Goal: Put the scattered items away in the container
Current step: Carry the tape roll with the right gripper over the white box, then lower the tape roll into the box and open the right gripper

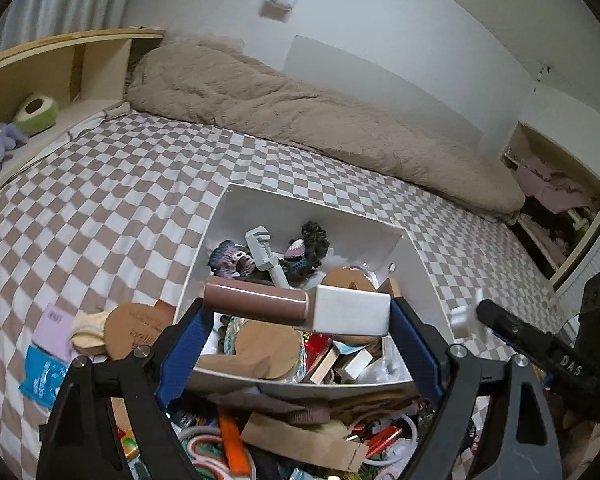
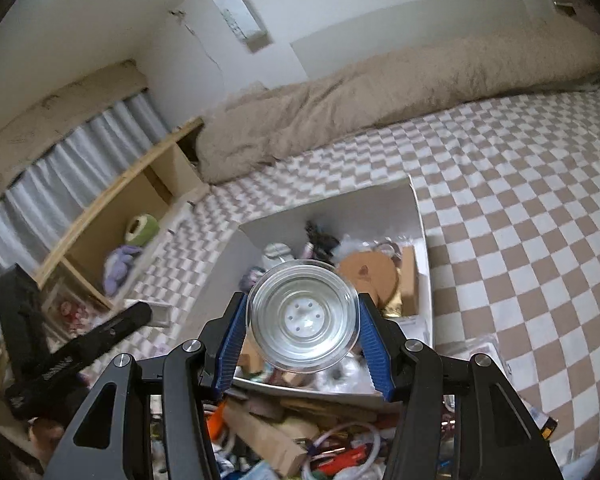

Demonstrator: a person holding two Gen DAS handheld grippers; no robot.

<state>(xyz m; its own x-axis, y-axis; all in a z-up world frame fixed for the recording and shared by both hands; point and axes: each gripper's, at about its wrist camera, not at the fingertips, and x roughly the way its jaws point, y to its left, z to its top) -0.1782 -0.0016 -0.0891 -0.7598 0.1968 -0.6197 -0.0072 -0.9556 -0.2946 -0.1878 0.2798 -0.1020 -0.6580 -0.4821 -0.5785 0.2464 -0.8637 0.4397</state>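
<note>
Mauve tube: lip gloss tube (image 1: 296,307) with white cap, pinched crosswise in left gripper (image 1: 296,320); long axis runs left-right, square to the fingers.
White box: container (image 1: 416,256) sits directly under and ahead of left gripper, already crowded.
Clear jar: round jar (image 2: 303,316) clamped end-on in right gripper (image 2: 303,322), its end toward the camera.
Drop line: both loads hang over the box's near half.
Nearer hand: cannot tell, roughly level.
Leftovers: loose clutter (image 1: 300,440) lies just in front of the box's near wall.
</note>
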